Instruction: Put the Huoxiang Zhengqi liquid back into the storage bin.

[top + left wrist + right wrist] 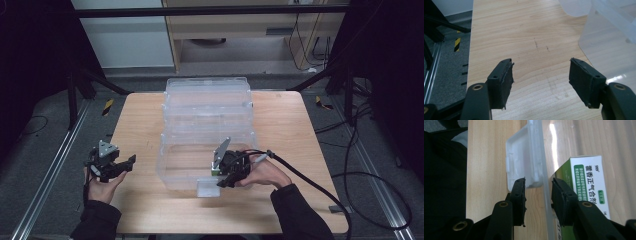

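Reading "999" on the green-white box at right of frame; my right claw straddles the bin wall, not yet pinching; left claw gapes empty.

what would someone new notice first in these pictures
The big clear plastic bin in the middle of the wooden table stands out first. At its near wall, the right tongs straddle the rim beside the white latch, with a green and white box just inside. The left tongs hang open over bare wood.

Grey carpet floor, wooden cabinet behind.
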{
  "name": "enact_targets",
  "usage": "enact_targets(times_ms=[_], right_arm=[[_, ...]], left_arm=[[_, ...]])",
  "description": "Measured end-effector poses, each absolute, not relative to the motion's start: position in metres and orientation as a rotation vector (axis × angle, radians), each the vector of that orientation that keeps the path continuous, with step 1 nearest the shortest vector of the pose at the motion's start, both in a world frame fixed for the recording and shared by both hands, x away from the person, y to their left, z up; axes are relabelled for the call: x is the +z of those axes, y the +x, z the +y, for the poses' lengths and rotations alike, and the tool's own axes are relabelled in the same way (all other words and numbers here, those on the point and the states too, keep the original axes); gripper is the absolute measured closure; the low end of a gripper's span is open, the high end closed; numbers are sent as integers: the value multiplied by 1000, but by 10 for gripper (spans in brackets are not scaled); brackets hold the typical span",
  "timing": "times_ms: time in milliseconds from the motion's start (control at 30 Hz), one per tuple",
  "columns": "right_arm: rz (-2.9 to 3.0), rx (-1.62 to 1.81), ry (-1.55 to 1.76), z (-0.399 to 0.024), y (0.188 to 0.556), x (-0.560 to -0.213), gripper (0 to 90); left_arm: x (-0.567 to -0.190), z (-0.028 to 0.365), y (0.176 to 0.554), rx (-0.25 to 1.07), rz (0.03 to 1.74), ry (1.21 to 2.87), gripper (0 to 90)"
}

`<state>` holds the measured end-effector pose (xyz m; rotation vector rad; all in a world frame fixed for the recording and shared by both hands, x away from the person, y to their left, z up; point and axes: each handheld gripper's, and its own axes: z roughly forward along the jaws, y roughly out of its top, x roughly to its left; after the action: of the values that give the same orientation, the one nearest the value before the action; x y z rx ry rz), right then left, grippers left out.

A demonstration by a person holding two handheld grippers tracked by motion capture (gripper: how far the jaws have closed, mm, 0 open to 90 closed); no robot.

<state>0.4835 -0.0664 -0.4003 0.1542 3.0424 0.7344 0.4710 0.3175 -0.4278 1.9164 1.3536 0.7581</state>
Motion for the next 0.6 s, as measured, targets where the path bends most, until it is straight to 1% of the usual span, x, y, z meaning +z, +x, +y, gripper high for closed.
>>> enact_targets(times_ms=[600], right_arm=[[3071, 667, 147, -60, 486, -403, 684]], left_arm=[[-409, 308, 472, 755, 1270, 1923, 349]])
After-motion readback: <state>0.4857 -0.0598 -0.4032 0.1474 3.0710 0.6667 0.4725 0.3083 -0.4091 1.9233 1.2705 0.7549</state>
